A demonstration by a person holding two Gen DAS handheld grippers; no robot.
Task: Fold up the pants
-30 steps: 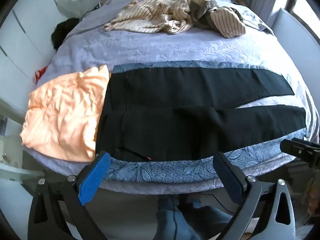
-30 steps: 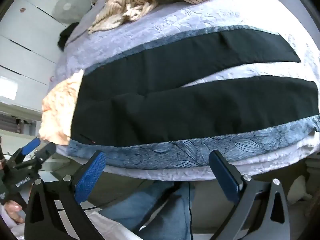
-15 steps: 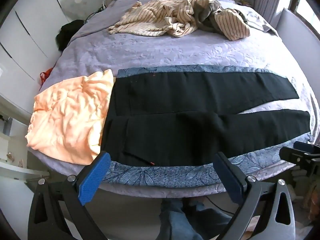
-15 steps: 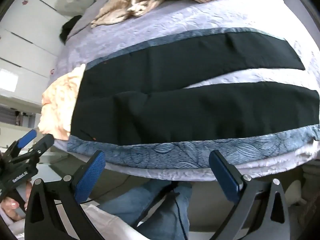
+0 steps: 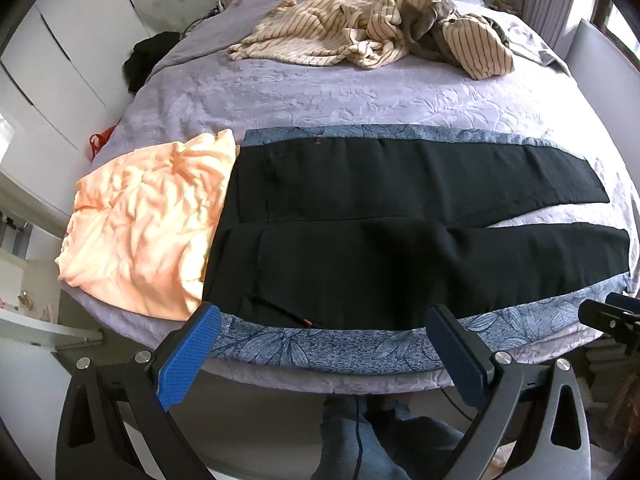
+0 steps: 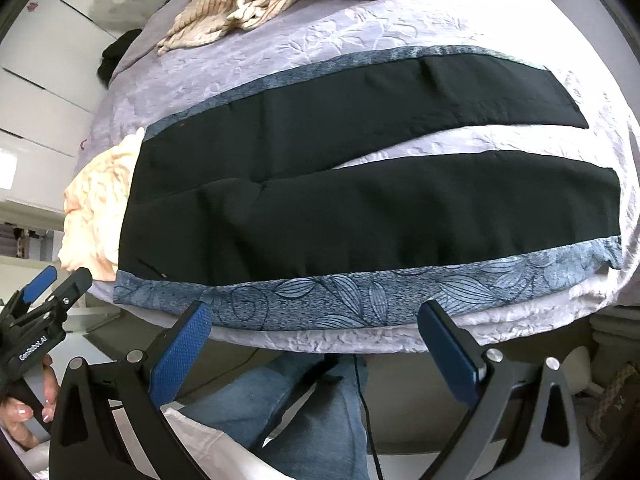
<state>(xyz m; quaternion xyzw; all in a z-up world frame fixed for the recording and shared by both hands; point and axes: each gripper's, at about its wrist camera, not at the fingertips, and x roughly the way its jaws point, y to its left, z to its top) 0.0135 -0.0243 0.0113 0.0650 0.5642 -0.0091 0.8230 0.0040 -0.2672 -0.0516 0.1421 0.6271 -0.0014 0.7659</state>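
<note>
Black pants [image 5: 400,240] lie flat on a blue leaf-patterned cloth [image 5: 328,348] at the near edge of the bed, waist to the left, both legs spread to the right. They also show in the right wrist view [image 6: 360,208]. My left gripper [image 5: 320,344] is open and empty, held just off the bed edge below the waist. My right gripper [image 6: 316,336] is open and empty, off the bed edge below the near leg. The right gripper shows at the right edge of the left wrist view [image 5: 612,316]; the left gripper shows at the left of the right wrist view [image 6: 44,300].
An orange garment [image 5: 144,232] lies crumpled left of the waistband. Striped clothes [image 5: 360,36] are piled at the far side of the lilac bed [image 5: 320,96]. White cupboards [image 5: 48,80] stand to the left. The person's jeans-clad legs [image 6: 316,408] are below the grippers.
Both grippers have pulled back and risen a little from the bed edge, so more of the bed shows. The pants have not moved.
</note>
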